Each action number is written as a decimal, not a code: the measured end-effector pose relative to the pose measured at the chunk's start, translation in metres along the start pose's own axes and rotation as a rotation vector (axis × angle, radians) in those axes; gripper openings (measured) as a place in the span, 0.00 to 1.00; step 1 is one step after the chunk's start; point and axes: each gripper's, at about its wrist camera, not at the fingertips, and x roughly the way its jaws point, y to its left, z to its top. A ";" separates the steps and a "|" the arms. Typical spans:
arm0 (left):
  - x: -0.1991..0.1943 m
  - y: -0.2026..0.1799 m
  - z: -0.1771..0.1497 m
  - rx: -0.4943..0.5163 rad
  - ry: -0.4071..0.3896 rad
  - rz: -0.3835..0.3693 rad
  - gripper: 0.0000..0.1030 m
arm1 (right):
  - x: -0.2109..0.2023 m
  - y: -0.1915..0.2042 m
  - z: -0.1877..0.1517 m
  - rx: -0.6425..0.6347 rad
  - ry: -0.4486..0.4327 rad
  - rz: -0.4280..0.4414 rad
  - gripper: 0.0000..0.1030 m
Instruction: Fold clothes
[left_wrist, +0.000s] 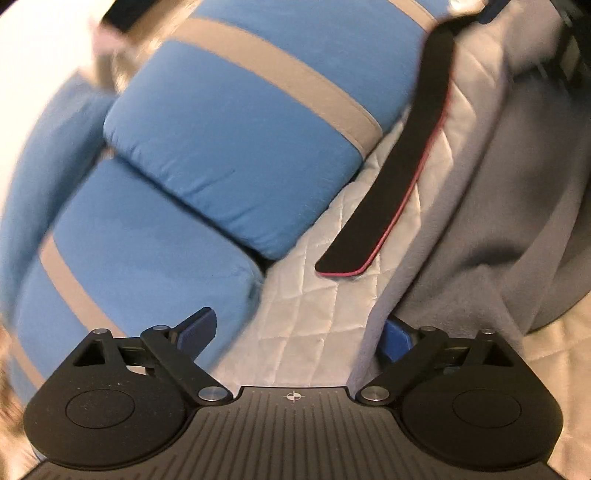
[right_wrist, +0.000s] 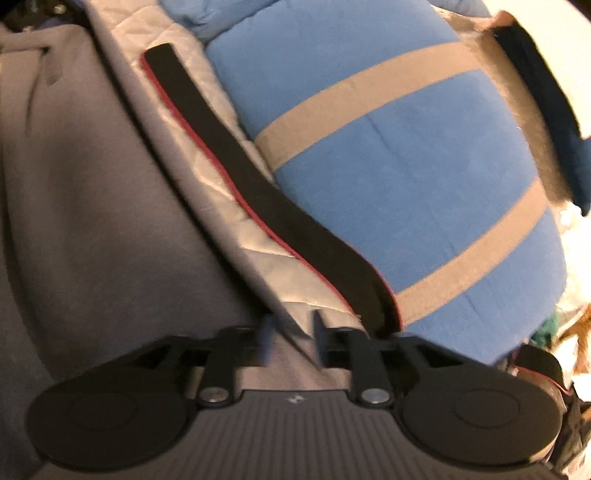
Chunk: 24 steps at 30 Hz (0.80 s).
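Quilted bedding (left_wrist: 314, 325) lies ahead of your left gripper (left_wrist: 295, 332) and right gripper (right_wrist: 291, 339), both open and empty, likely so the blue striped garment (left_wrist: 236, 147) beyond them rests folded.

I see a blue cushion with grey stripes (left_wrist: 236, 147) lying folded on the quilted white cover (left_wrist: 306, 332). A black strap with a red edge (left_wrist: 402, 155) runs just beside the cushion.

Each handheld tool is matte black, with a ribbed deck flanked by two round housings, silver pivot screws and angled linkage arms. The left tool (left_wrist: 297, 334) carries blue fingertips (left_wrist: 197, 328) and a small crosshair mark; the right tool (right_wrist: 291, 341) appears blurred.
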 end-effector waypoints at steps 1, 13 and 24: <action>-0.005 0.010 -0.002 -0.051 0.013 -0.029 0.90 | -0.006 -0.003 0.001 0.013 -0.016 -0.009 0.80; -0.089 0.081 -0.068 -0.398 -0.083 -0.146 0.90 | -0.087 -0.011 0.016 0.200 -0.111 0.087 1.00; -0.103 0.144 -0.180 -0.620 0.021 -0.056 0.90 | -0.171 0.043 0.064 0.001 -0.301 0.045 1.00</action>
